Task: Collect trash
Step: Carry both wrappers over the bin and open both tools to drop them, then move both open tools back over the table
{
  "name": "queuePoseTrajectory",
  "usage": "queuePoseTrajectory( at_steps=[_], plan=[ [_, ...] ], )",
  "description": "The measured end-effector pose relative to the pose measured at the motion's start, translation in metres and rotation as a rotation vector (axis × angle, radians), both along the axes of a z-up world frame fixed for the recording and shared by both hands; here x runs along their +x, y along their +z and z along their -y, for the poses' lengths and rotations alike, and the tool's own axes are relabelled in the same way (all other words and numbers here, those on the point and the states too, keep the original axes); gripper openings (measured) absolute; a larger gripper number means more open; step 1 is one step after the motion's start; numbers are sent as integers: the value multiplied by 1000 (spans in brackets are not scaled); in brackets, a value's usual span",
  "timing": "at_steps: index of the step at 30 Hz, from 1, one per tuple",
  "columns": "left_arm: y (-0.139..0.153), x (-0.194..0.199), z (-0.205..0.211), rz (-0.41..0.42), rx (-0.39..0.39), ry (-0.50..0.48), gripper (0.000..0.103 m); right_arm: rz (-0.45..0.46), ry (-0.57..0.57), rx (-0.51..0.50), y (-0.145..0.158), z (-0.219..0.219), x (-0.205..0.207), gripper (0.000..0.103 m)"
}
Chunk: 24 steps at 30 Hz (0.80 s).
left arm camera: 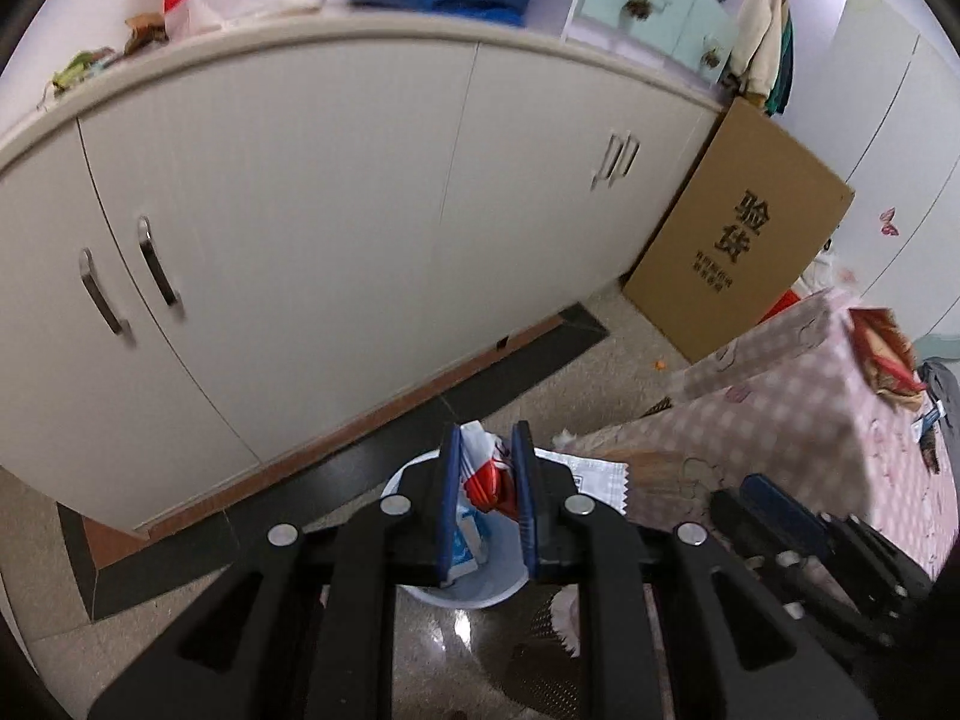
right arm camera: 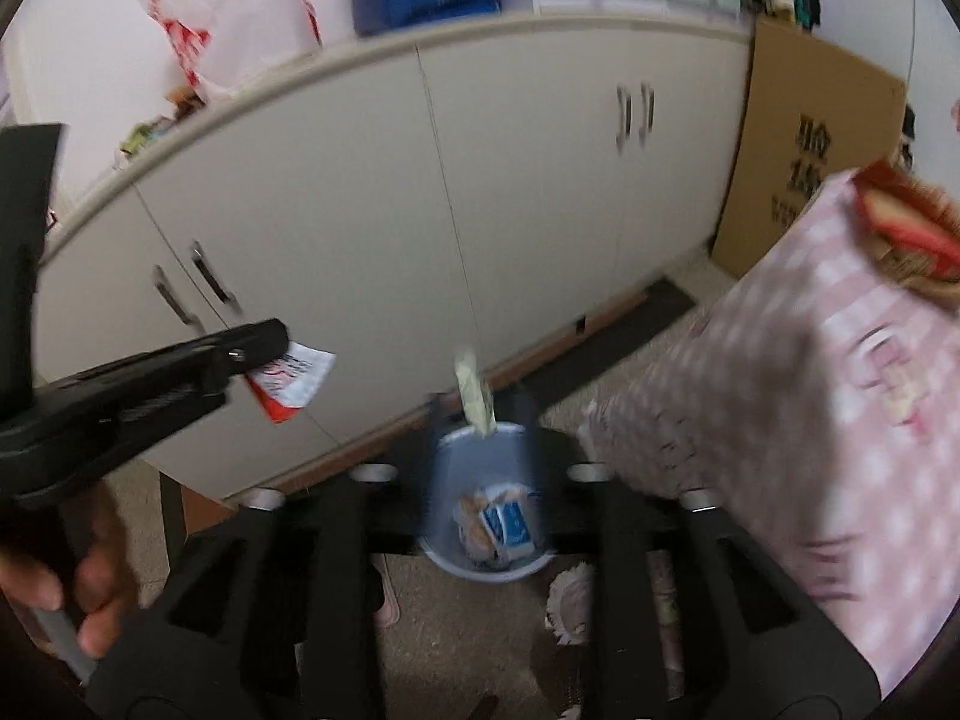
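Above the round pale-blue plastic bin [right arm camera: 486, 558], the left tool [left arm camera: 486, 480] pinches a crumpled red-and-white wrapper [left arm camera: 489, 477]; the right tool [right arm camera: 480, 414] gapes, a pale green scrap [right arm camera: 474, 393] loose between its fingers.

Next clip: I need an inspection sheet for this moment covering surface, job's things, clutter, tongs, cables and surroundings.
Surface: speckled floor with dark tile border; table under pink checked cloth.
Job's things: pale blue round plastic bin on the floor, wrappers inside; red-and-white wrapper; pale green wrapper above the bin's rim, blurred.
Clutter: red packet on the table; bags and scraps on the white cabinet.
Tongs: left tongs shut on the red-and-white wrapper over the bin; right tongs blurred, jaws apart, the green wrapper at their tips, contact unclear.
Cables: nothing seen.
Surroundings: brown cardboard sheet leaning beside the cabinet; hanging clothes behind.
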<state>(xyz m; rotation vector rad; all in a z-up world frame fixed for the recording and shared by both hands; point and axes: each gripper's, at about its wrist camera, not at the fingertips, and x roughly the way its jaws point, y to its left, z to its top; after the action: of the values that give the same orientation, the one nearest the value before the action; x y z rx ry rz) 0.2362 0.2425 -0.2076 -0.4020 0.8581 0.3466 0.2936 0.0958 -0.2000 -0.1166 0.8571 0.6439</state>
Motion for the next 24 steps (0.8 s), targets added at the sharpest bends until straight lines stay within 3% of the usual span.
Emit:
queuePoseTrajectory(
  at_steps=[10, 24],
  plan=[
    [-25, 13, 1, -50, -16, -23, 17, 40, -17, -28, -3, 0, -2, 57],
    [-17, 23, 15, -42, -3, -50, 17, 118, -63, 7, 15, 18, -3, 59]
  ],
)
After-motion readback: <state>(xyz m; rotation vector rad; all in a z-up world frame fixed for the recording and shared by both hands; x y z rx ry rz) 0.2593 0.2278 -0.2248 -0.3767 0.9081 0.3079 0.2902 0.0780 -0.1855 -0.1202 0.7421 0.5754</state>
